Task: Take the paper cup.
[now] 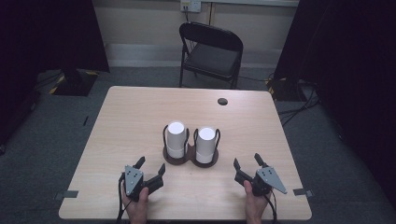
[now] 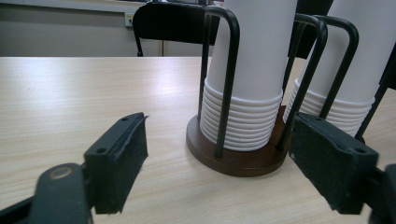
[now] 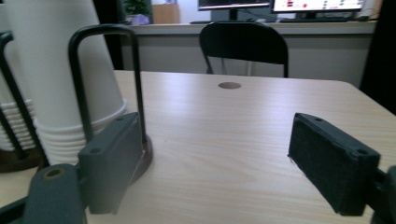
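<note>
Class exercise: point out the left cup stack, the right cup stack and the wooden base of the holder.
left cup stack [image 1: 176, 139], high view, on its white side.
right cup stack [image 1: 205, 144], high view, on its white side.
wooden base [image 2: 236, 163], left gripper view, on its front rim.

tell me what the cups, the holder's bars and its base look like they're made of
Cups: matte white, thin rolled rims stacked tightly, so probably paper.
Holder's bars: thin black rods bent into loops with a slight sheen, likely coated metal wire.
Base: dark brown round disc with a smooth, faintly glossy edge; it looks like stained wood, though moulded plastic is possible.
</note>
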The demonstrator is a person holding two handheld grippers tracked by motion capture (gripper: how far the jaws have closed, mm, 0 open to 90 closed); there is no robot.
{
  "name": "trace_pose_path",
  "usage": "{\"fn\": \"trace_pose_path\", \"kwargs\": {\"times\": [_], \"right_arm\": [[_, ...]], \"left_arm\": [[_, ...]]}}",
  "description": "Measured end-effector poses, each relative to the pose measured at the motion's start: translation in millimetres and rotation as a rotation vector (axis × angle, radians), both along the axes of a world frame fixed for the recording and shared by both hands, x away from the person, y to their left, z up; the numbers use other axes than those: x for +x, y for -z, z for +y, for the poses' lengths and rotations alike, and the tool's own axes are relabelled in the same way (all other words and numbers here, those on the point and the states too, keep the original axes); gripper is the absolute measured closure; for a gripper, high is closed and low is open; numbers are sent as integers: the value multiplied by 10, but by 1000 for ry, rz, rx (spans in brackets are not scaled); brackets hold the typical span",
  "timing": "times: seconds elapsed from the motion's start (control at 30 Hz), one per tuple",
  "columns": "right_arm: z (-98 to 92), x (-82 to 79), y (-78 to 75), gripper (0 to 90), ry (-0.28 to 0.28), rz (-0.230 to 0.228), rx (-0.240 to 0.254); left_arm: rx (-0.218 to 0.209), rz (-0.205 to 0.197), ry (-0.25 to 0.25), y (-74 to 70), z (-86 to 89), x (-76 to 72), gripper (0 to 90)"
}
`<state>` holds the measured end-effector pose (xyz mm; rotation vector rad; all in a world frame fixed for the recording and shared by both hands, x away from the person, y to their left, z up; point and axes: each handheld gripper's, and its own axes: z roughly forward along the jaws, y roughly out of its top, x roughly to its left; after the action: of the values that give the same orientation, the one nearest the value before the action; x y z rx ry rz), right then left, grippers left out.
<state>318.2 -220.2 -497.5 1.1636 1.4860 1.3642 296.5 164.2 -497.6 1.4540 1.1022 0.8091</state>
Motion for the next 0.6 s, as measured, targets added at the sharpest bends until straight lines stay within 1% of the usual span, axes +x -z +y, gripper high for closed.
{"fn": "trace_pose_path", "kwargs": {"times": [0.07,0.1,0.13,0.17,0.2,0.27,0.3,0.33,0.37,0.4,0.43,0.47,0.5,0.53,0.57,0.6], "right_arm": [[-5,2,0,165,-2,1,1],[2,13,-3,162,11,11,-2],[2,13,-3,162,11,11,-2],[10,17,-6,159,17,22,-8],[27,35,-11,157,38,38,-21],[16,45,-13,156,39,47,-13],[4,46,-14,154,36,52,0],[4,46,-14,154,36,52,0],[-7,32,-9,152,29,37,7],[-7,32,-9,152,29,37,7],[6,27,-13,174,22,46,-5],[14,25,-16,212,9,60,-7],[19,29,-17,213,8,65,-9],[35,39,-21,211,-8,76,-25],[41,48,-22,211,-17,83,-28],[42,53,-23,211,-20,88,-26]], "left_arm": [[0,0,-2,0,-2,1,170],[1,-1,-3,0,-4,0,172],[1,-1,-3,0,-4,0,171],[2,0,-3,0,-4,2,171],[3,3,0,-1,-5,4,172],[11,2,7,-1,-7,2,171],[12,1,7,-1,-7,1,171],[12,1,7,-1,-7,1,171],[8,2,3,-1,-7,3,170],[2,8,1,-2,-3,10,170],[-12,20,0,-3,13,21,167],[-16,18,-1,-2,15,22,166],[-16,15,1,-2,17,19,165],[-16,15,1,-2,17,19,165],[-6,11,4,-2,9,12,165],[-6,11,4,-2,9,12,165]]}}
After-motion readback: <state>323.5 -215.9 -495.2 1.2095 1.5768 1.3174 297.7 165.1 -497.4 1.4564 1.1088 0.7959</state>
